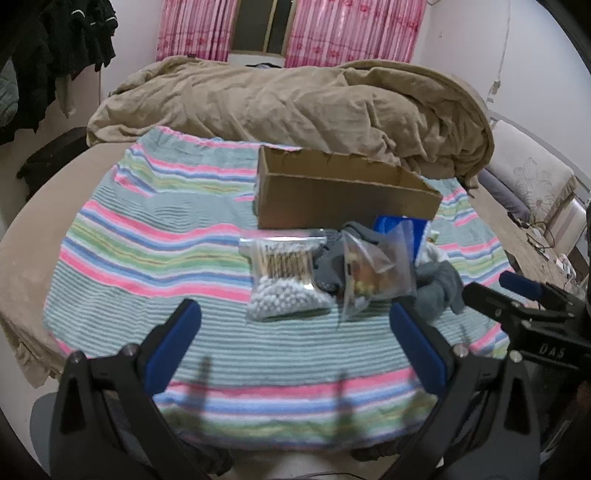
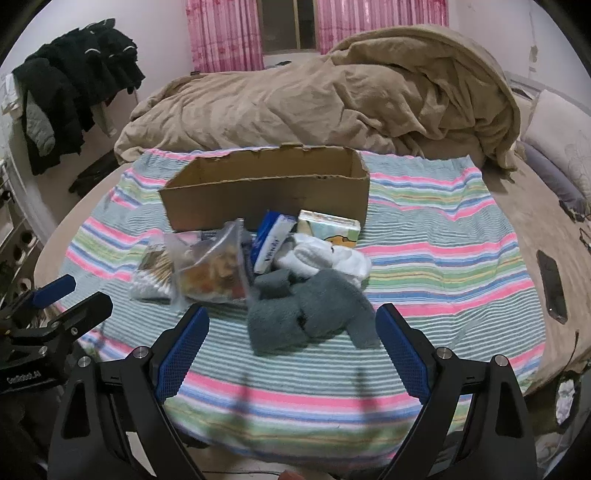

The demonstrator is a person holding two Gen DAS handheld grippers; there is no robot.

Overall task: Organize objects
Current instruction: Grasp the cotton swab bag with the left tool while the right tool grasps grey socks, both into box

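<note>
I am in a bedroom at home, big bed (image 2: pixel 517 258) with rumpled tan blanket (image 2: pixel 332 92); pink curtains (image 2: pixel 225 37), dark clothes (image 2: pixel 74 74) hanging

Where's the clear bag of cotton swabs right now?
The clear bag of cotton swabs lies on the striped towel, at the pile's left edge, before the cardboard box.

Bed (image 2: pixel 498 258) with rumpled tan duvet (image 2: pixel 332 99); pink curtains (image 2: pixel 225 37) flank window (image 2: pixel 288 26) (dark outside); black clothes (image 2: pixel 77 85) hang left.
</note>
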